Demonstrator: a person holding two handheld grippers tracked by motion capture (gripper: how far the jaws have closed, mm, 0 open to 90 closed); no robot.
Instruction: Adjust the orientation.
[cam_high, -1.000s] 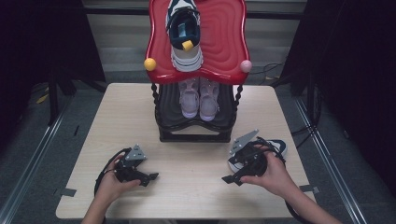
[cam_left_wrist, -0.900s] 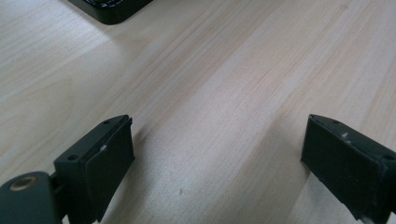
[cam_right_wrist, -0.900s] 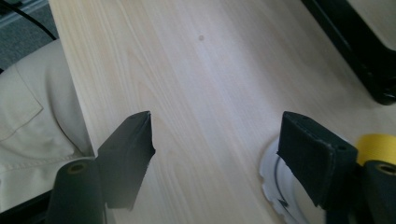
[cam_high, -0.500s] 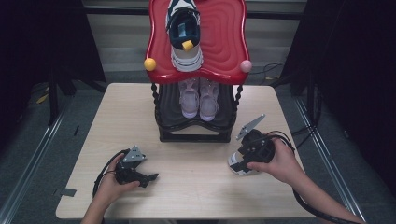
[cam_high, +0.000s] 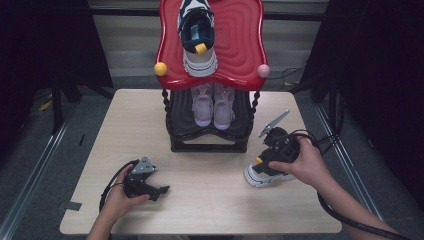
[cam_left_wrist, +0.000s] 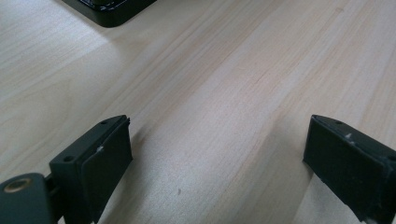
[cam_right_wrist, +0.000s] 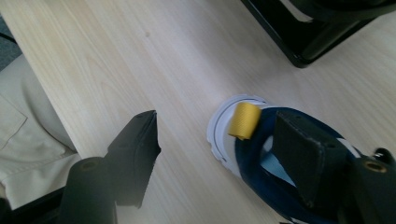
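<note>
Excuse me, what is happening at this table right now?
A person works with two handheld grippers at a wooden table bearing a two-level shoe rack. The right gripper is at a navy and white sneaker lying on the table; one jaw reaches into its opening, the other is outside, not yet pressing. Its jaws have just been closing. The matching sneaker sits on the red top shelf, a pale pair below. The left gripper rests open.

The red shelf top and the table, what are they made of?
The red shelf top looks like glossy plastic or lacquer: it shines, with rippled ridges. The table looks like pale wood or wood-look laminate: matt, with grain lines in both gripper views.
</note>
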